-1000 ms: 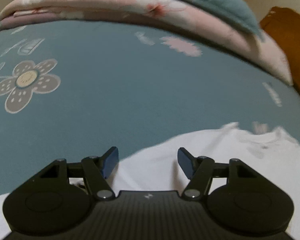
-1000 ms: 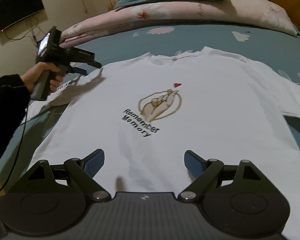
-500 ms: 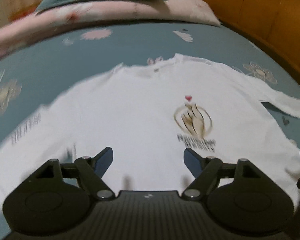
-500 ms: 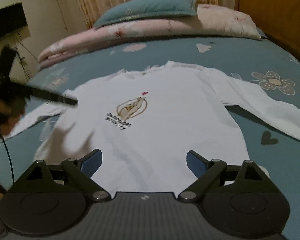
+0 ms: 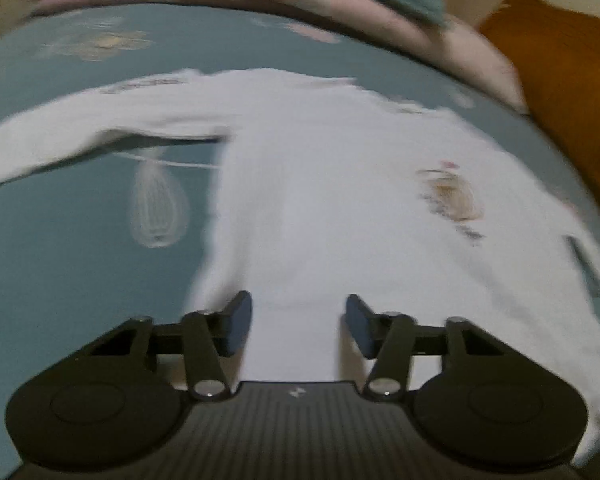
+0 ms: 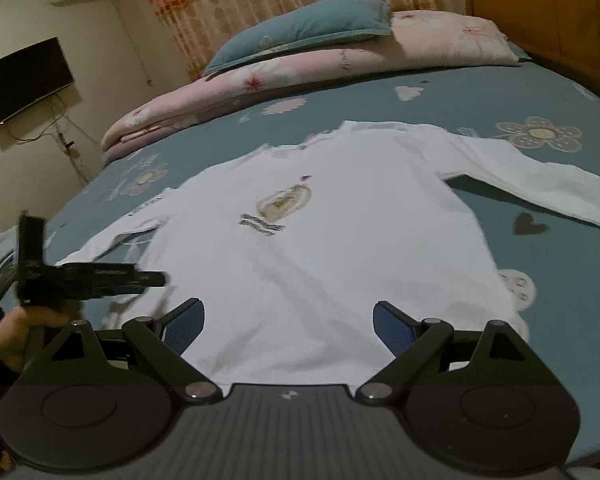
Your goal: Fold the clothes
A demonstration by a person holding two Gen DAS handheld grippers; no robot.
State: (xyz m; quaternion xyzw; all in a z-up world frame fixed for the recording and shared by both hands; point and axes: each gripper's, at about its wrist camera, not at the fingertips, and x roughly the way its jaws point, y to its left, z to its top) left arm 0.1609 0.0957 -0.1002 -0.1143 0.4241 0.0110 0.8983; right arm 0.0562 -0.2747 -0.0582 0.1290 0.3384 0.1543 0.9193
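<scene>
The left claw (image 5: pixel 296 326) is narrowing, empty, having swung to the white shirt's (image 6: pixel 320 248) hem; the right claw (image 6: pixel 288 330) is hovering wide, so folding is not yet begun.

A: The white shirt (image 6: pixel 340 248) ahead of the right gripper (image 6: pixel 288 326) is looking like soft matt cloth.

B: The gripper is showing matt black plastic, ribbed blue pads (image 6: pixel 392 328); the headboard (image 6: pixel 548 12) beyond is gleaming, polished wood.
</scene>
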